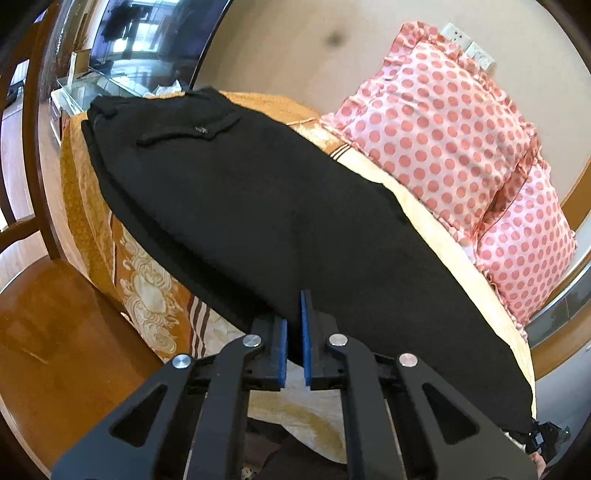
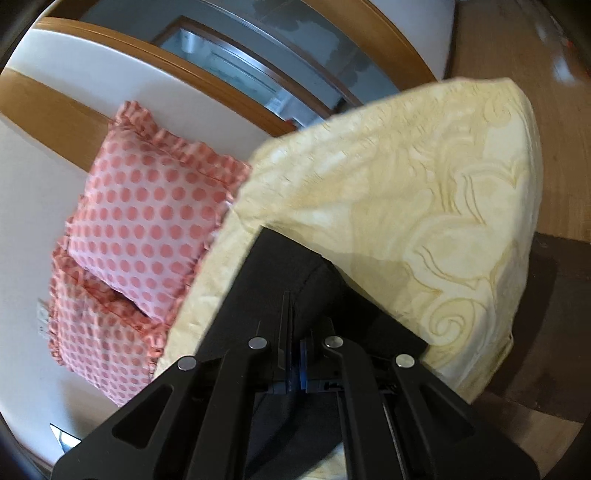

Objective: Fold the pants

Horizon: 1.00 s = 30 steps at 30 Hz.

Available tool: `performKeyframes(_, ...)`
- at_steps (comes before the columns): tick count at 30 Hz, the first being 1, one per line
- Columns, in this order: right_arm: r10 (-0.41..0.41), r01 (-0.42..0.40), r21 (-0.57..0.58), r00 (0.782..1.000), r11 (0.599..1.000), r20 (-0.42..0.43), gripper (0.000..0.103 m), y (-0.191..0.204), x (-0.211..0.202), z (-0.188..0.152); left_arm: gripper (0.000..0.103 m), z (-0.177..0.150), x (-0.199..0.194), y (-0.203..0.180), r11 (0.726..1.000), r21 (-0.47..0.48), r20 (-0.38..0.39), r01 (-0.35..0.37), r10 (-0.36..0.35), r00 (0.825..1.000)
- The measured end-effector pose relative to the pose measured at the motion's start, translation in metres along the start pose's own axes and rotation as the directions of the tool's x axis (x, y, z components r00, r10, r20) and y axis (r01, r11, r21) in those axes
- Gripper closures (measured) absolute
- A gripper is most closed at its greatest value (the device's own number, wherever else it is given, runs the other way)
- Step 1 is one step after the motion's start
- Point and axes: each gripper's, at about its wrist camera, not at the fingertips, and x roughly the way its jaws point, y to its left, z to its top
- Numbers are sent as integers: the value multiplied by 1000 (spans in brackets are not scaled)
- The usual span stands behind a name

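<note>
Black pants (image 1: pixel 258 206) lie stretched along the bed, folded lengthwise, waistband and a back pocket at the far left end. My left gripper (image 1: pixel 295 325) pinches the near edge of the pants between its blue pads, a narrow gap showing behind the cloth. In the right wrist view the leg end of the pants (image 2: pixel 291 273) is clamped in my right gripper (image 2: pixel 293 332), jaws tight on the dark cloth, over the bed. The right gripper also shows at the far right in the left wrist view (image 1: pixel 543 439).
The bed has a cream and orange patterned cover (image 2: pixel 406 192). Two pink polka-dot pillows (image 1: pixel 443 122) lean against the wall at the head. A wooden chair (image 1: pixel 48 314) stands at the left. A TV (image 1: pixel 147 33) on a stand is far left. Wooden floor (image 2: pixel 517 44) lies beyond the bed.
</note>
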Motion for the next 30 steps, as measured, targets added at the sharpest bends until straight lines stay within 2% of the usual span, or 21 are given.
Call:
performKeyframes(13,-78,79,-33,996,996,42,100,-1,-21,-15,98,6,0,2,999,27,-22,26,-25,999)
performKeyframes(17,-124,129,-79,990,988,62,100,3,-23,-20,98,5,-1,-2,997,79,-16,1,0,1000)
performKeyframes(20,-153,161,-97,985,982,82,97,4,-27,-21,88,4,-6,-1,993,121,-18,3,0,1000)
performKeyframes(22,-174,189,-112,976,976,131,88,7,-37,-18,60,5,-18,4,993,117,21,-21,19,1000)
performKeyframes(24,-199,221,-112,963,969,180,61,7,-45,-14,40,7,-32,8,989,113,104,-94,82,991)
performKeyframes(25,-203,228,-103,957,968,208,38,6,-50,-11,36,8,-41,11,988,101,156,-115,98,983)
performKeyframes(27,-204,229,-102,956,968,213,36,2,-50,-4,30,14,-51,13,991,78,214,-107,88,973)
performKeyframes(28,-204,227,-100,958,969,202,36,0,-47,-2,25,16,-52,12,992,78,222,-98,78,972)
performKeyframes(30,-200,218,-91,964,972,173,38,-3,-41,-2,22,20,-48,4,992,100,223,-78,54,973)
